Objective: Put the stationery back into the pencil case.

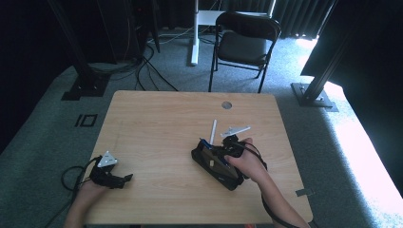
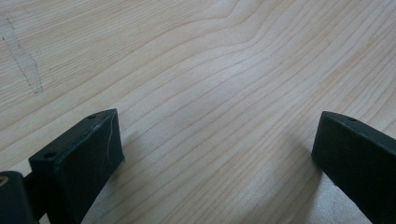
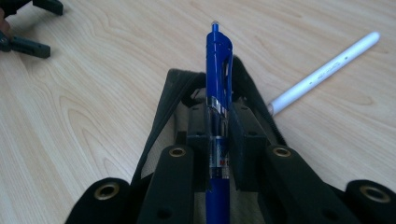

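Observation:
My right gripper (image 3: pixel 219 116) is shut on a blue click pen (image 3: pixel 218 60), which points away along the jaws. Beneath the pen lies a black pencil pouch (image 3: pixel 164 100) with its mouth open. From above, the same gripper (image 1: pixel 219 153) sits over the pouch (image 1: pixel 215 170) right of the table's middle, and the pen's blue tip (image 1: pixel 203 141) pokes out toward the far side. At the table's near left corner my left gripper (image 1: pixel 116 178) rests low. Its jaws (image 2: pixel 215 140) stand wide open over bare wood, holding nothing.
A white pen (image 1: pixel 213 131) lies just beyond the pouch, also visible from the right gripper (image 3: pixel 327 70). A second white item (image 1: pixel 236 130) lies to its right. A round grommet (image 1: pixel 226 105) sits near the table's far edge. A black folding chair (image 1: pixel 244 45) stands behind the table.

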Demonstrator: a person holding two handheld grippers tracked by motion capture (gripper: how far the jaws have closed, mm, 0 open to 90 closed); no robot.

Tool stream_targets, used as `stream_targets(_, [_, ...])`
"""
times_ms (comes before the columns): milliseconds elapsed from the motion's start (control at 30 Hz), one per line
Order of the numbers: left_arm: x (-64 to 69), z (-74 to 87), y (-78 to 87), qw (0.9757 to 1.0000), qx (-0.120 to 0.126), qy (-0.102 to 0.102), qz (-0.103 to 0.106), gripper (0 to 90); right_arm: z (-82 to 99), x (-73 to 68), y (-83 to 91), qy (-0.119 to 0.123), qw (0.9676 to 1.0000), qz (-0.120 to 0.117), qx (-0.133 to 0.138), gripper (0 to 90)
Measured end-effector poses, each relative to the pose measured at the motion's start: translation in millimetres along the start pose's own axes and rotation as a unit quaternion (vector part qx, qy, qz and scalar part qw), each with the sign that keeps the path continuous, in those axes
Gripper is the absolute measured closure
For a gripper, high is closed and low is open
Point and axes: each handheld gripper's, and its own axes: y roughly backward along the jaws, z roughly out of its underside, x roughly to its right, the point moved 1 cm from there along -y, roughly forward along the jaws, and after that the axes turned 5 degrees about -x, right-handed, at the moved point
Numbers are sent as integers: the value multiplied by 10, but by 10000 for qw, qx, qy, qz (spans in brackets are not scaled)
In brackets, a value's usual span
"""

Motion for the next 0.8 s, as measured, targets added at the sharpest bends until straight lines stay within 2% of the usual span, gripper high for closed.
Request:
stream_targets(200, [0, 0, 0, 10000, 0, -1, -1, 21, 51, -27, -79, 79, 9997, -53, -206, 795])
stream_targets(367, [0, 0, 0, 10000, 0, -1, -1, 21, 82, -14, -107, 87, 9994, 34, -328, 795])
stream_targets(800, [0, 0, 0, 10000, 0, 0, 0, 21, 111, -83, -277, 295, 9959, -2, -856, 795])
